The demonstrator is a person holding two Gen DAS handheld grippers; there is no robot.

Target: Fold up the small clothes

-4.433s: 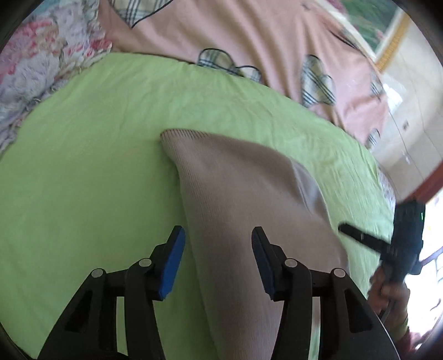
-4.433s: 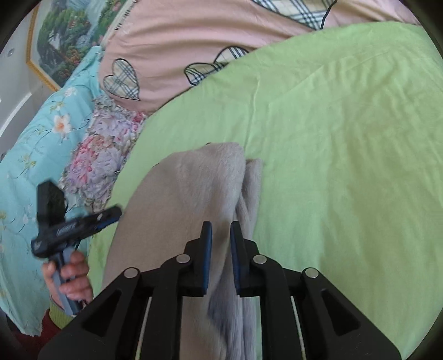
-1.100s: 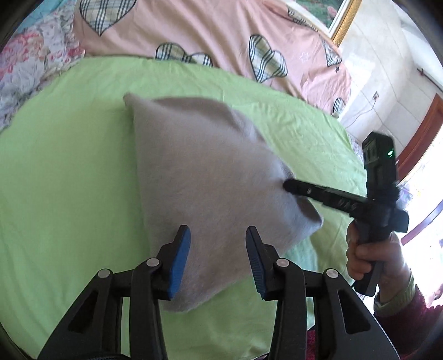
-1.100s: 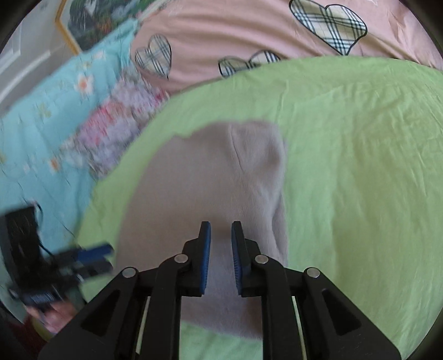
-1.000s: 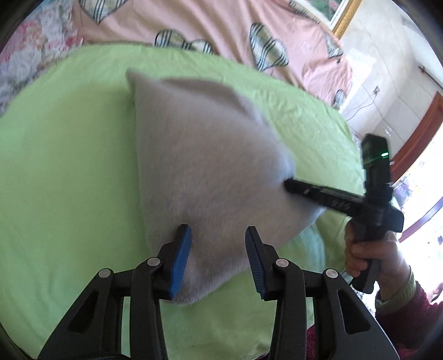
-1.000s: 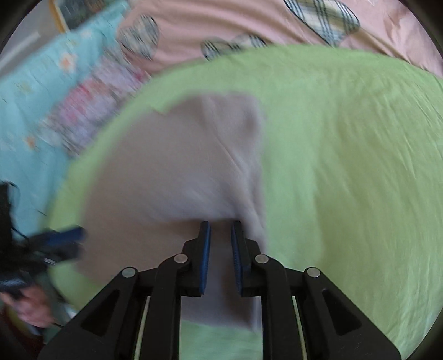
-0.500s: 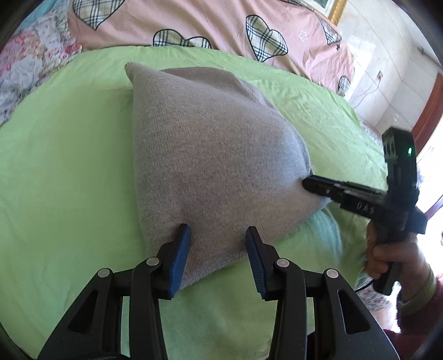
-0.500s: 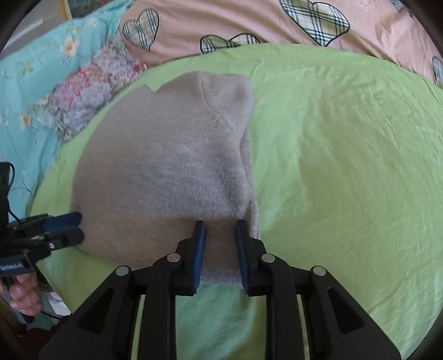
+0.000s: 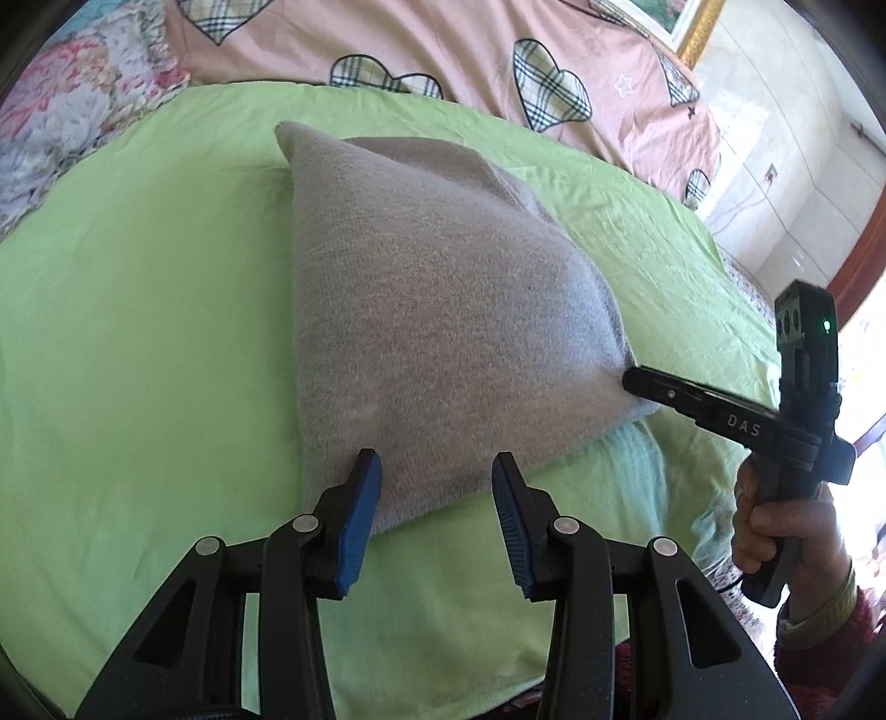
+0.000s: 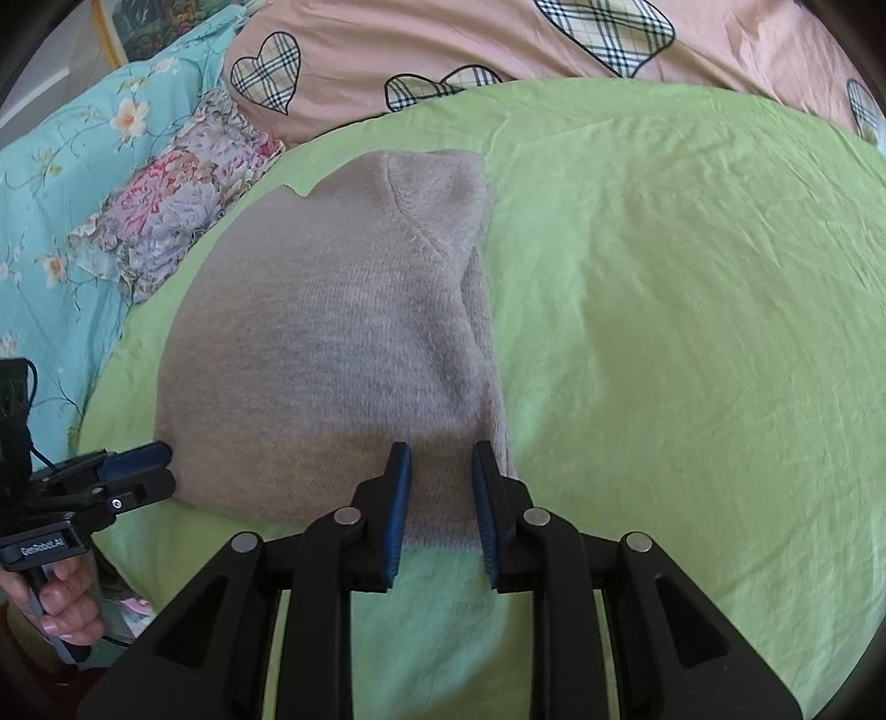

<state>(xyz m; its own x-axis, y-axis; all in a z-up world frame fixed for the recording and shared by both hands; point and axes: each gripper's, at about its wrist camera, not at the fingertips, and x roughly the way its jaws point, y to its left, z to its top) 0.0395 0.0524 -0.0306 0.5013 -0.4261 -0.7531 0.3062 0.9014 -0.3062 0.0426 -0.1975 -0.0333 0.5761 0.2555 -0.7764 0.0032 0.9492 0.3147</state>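
Observation:
A beige-grey knitted garment [image 9: 437,310] lies folded flat on the green sheet [image 9: 138,310]; it also shows in the right wrist view [image 10: 332,354]. My left gripper [image 9: 437,487] is open, its blue pads either side of the garment's near left corner, holding nothing. My right gripper [image 10: 440,476] is open a little, its pads straddling the garment's near right edge with the cloth lying between them, not pinched. Each gripper shows in the other's view: the right one [image 9: 637,382] at the garment's right corner, the left one [image 10: 149,471] at its left corner.
A pink quilt with plaid hearts [image 9: 443,50] lies along the far side of the green sheet [image 10: 692,310]. Floral and turquoise bedding [image 10: 83,183] is on the left. A framed picture [image 9: 675,16] and a wall are at the far right. The bed's near edge is just below the grippers.
The garment has been lowered and laid flat on the sheet. My right gripper, earlier shut on its edge, has opened a little. The left gripper stayed open at the near corner.

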